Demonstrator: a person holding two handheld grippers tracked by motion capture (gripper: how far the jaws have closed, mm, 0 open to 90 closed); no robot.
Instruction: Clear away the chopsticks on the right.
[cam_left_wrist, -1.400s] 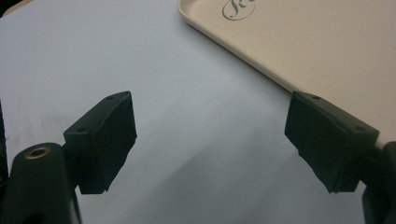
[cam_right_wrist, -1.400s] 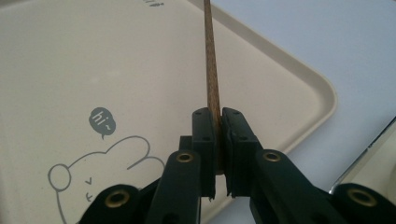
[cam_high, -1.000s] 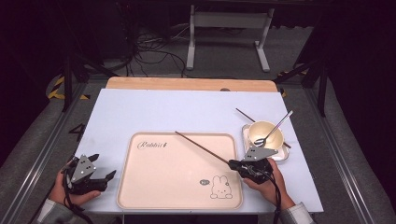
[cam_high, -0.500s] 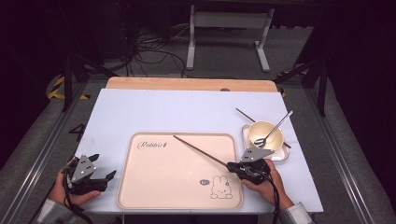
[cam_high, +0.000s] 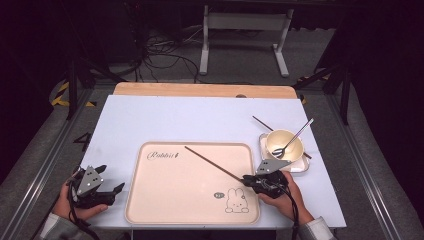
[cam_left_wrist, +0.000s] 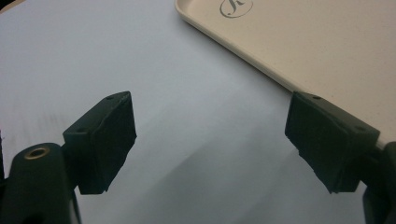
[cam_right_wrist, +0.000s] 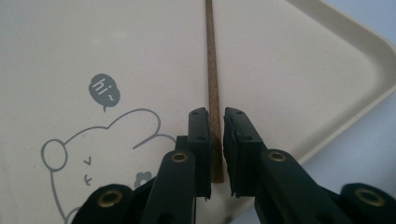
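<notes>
Brown wood, thin and straight: a chopstick (cam_right_wrist: 214, 84) lies across the beige tray (cam_high: 165, 210), its far tip reaching toward the tray's middle and its near end sitting between the two black jaws of the right gripper (cam_right_wrist: 215, 116). In the right gripper view the jaws stand nearly together, one on each side of the stick, and they have just been easing apart; a thin gap shows along each side of the wood (whether a pad touches it lower down cannot be told). From the high view, the chopstick (cam_high: 212, 164) runs on a slant from the right gripper (cam_high: 247, 179), which sits at the tray's right edge near the printed rabbit (cam_high: 236, 201), up toward the tray's centre.

Just beyond that gripper stands a cream bowl (cam_high: 287, 138) with a metal spoon (cam_high: 292, 140) leaning in it, on a small white plate (cam_high: 262, 145), with a second chopstick (cam_high: 262, 123) behind it.

The left gripper (cam_high: 117, 189) rests on the pale blue table (cam_high: 175, 120) off the tray's left edge, well apart from the chopstick; its jaws stand wide with nothing between them.
</notes>
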